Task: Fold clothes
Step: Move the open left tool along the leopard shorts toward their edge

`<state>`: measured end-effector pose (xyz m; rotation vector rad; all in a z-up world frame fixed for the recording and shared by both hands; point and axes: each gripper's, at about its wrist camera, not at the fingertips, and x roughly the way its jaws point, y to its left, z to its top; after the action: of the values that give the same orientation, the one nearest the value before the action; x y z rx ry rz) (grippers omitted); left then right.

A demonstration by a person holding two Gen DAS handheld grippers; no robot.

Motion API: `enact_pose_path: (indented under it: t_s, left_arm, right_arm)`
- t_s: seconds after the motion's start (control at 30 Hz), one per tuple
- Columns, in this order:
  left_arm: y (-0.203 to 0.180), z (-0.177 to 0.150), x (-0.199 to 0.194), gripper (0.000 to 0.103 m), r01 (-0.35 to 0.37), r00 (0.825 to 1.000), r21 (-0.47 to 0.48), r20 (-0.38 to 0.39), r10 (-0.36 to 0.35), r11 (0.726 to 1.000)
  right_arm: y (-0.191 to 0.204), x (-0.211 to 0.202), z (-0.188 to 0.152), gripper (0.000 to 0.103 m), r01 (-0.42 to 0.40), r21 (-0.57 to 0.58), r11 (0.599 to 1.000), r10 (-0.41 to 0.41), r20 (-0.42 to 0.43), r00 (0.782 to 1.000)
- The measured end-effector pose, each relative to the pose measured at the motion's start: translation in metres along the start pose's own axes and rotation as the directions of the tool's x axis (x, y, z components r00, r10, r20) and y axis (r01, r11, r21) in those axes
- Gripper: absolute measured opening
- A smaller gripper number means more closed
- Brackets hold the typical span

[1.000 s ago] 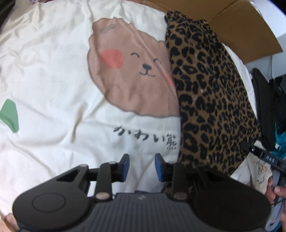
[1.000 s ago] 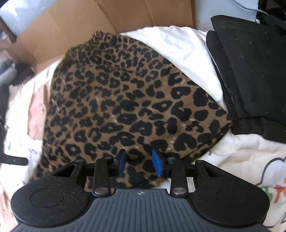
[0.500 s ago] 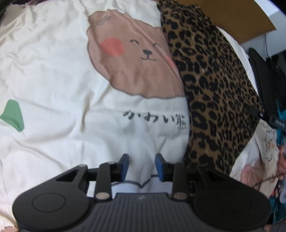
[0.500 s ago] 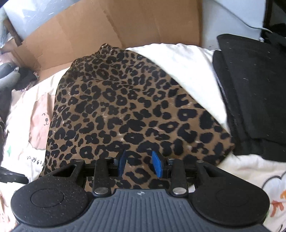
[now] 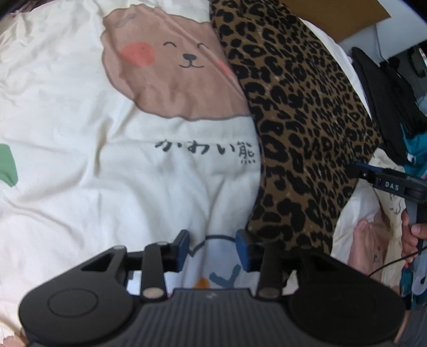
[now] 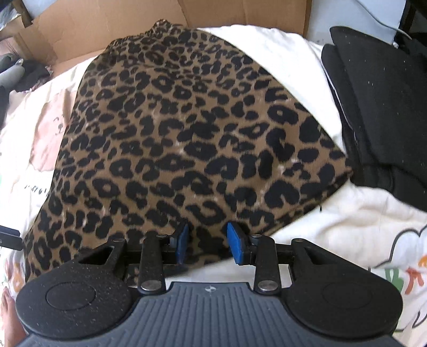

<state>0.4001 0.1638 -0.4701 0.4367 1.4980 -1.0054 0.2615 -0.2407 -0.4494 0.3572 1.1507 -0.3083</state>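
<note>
Leopard-print garment [image 6: 186, 138] lies flat on the bed sheet [image 5: 80, 160]; both the left gripper [image 5: 212, 249] and the right gripper [image 6: 207, 241] are open at its near hem, which probably must be pinched next.

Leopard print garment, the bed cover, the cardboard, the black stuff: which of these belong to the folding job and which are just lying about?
Part of the job:
leopard print garment, spread flat on the bed
left tongs, open, at its near edge
right tongs, open, over its near hem

Just lying about:
bear-print bed cover underneath
cardboard behind
black folded fabric to the right
</note>
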Motion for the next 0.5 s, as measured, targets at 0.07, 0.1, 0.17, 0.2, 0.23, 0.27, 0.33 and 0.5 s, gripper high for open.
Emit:
enact_pose_path:
  t_s: [0.07, 0.1, 0.17, 0.2, 0.23, 0.27, 0.33, 0.5]
  left_arm:
    - [-0.003, -0.002, 0.002, 0.042, 0.003, 1.0, 0.011, -0.007, -0.003, 1.0]
    - [-0.004, -0.003, 0.004, 0.042, 0.004, 1.0, 0.015, -0.011, -0.004, 1.0]
    - [-0.007, -0.005, 0.007, 0.042, 0.007, 1.0, 0.024, -0.018, -0.007, 1.0]
    - [-0.009, -0.005, 0.008, 0.042, 0.015, 1.0, 0.023, -0.02, -0.014, 1.0]
    - [-0.011, -0.006, 0.009, 0.042, 0.021, 1.0, 0.023, -0.021, -0.02, 1.0]
    - [-0.012, -0.006, 0.01, 0.042, 0.023, 1.0, 0.025, -0.021, -0.022, 0.999]
    - [-0.014, -0.006, 0.011, 0.042, 0.023, 1.0, 0.029, -0.018, -0.023, 0.999]
    - [-0.016, -0.007, 0.013, 0.042, 0.04, 0.999, 0.028, -0.018, -0.04, 0.999]
  right_arm:
    - [0.0, -0.001, -0.003, 0.039, -0.003, 0.001, 1.0, 0.003, -0.015, 1.0]
    - [0.001, -0.001, -0.004, 0.039, -0.004, 0.002, 1.0, 0.004, -0.022, 1.0]
    - [0.001, -0.001, -0.007, 0.039, -0.007, 0.004, 1.0, 0.007, -0.037, 0.999]
    - [0.001, -0.002, -0.009, 0.039, -0.008, 0.004, 1.0, 0.008, -0.044, 0.999]
    - [0.001, -0.002, -0.01, 0.039, -0.009, 0.005, 1.0, 0.01, -0.052, 0.999]
    - [0.001, -0.002, -0.011, 0.039, -0.011, 0.006, 1.0, 0.012, -0.058, 0.998]
    - [0.003, -0.006, -0.011, 0.039, -0.03, 0.006, 1.0, 0.03, -0.052, 0.998]
    - [0.008, -0.015, -0.009, 0.038, -0.075, 0.004, 0.997, 0.075, -0.039, 0.996]
